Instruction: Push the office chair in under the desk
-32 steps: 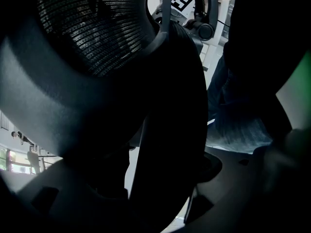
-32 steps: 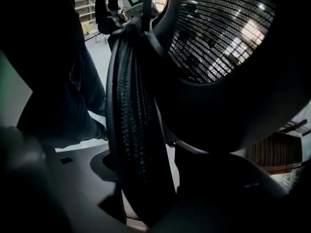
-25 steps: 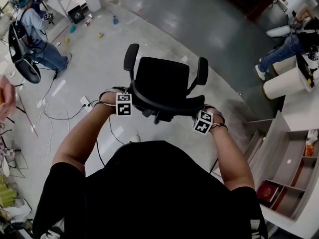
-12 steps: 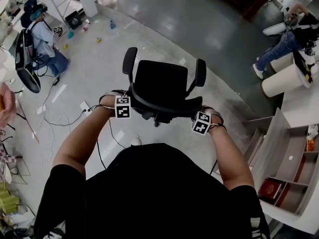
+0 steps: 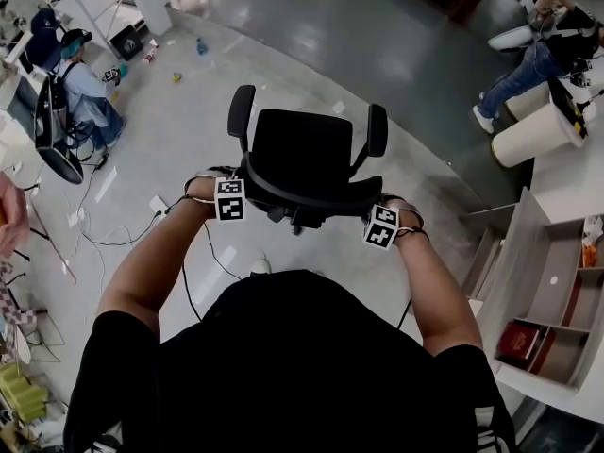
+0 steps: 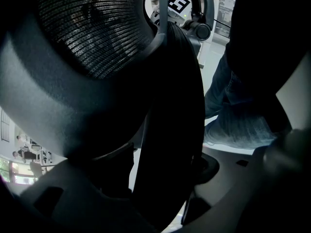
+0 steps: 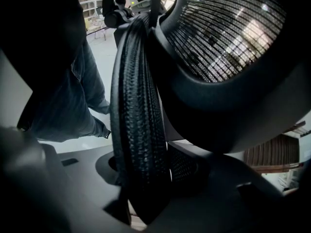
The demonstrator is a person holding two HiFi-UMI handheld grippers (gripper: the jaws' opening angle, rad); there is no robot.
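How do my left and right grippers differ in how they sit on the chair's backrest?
The left gripper straddles the left end of the backrest with a clear gap beside one pad; the right gripper straddles the right end; its jaws have just been closing and sit so near that contact is unclear. Both point steeply down with the rim between their jaws.

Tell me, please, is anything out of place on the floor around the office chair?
Yes. A loose cable snakes over the floor left of the office chair, and a few small items lie scattered farther off. The cable might catch the wheels.
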